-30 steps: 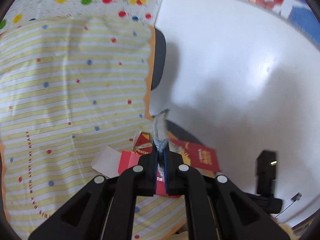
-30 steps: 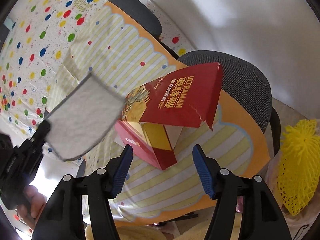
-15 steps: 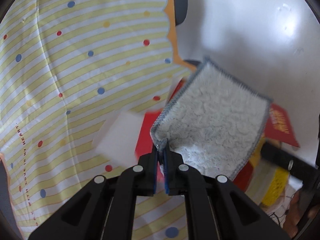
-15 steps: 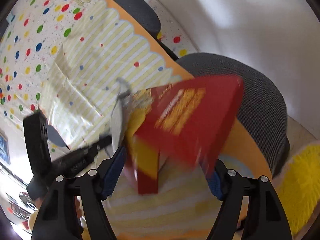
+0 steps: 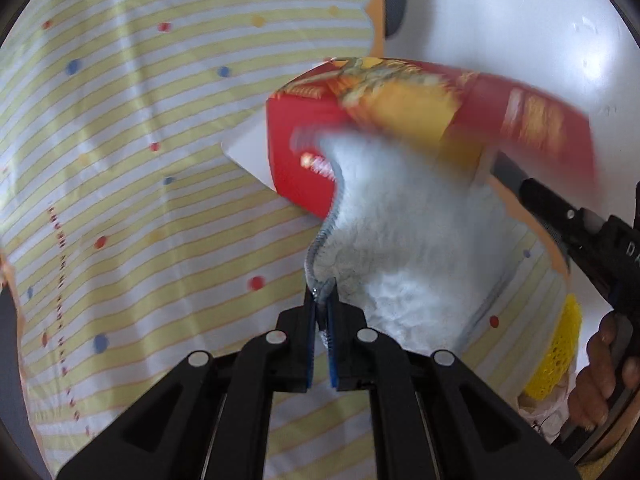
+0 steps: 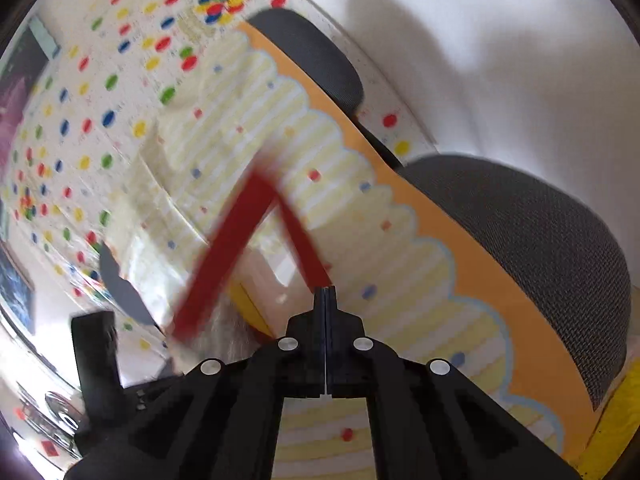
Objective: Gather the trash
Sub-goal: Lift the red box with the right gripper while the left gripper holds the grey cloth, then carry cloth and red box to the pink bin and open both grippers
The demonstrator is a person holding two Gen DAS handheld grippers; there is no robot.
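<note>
A torn red and yellow cardboard box (image 5: 400, 120) is lifted off the yellow striped cloth (image 5: 140, 160) and is blurred by motion. My right gripper (image 6: 326, 292) is shut on a red edge of that box (image 6: 224, 256). My left gripper (image 5: 321, 300) is shut on the corner of a white fluffy cloth with a grey hem (image 5: 400, 248), which hangs just in front of the box. The right gripper's black body (image 5: 580, 232) shows at the right of the left wrist view.
The striped cloth covers a grey chair seat (image 6: 540, 240) and backrest (image 6: 312, 60). A polka-dot sheet (image 6: 100, 100) lies behind. A yellow mesh item (image 5: 556, 356) sits at the right, near a white wall (image 6: 500, 40).
My right gripper has closed on the box and lifted it off the cloth. My left gripper, still holding the white cloth, has moved closer to the box.
</note>
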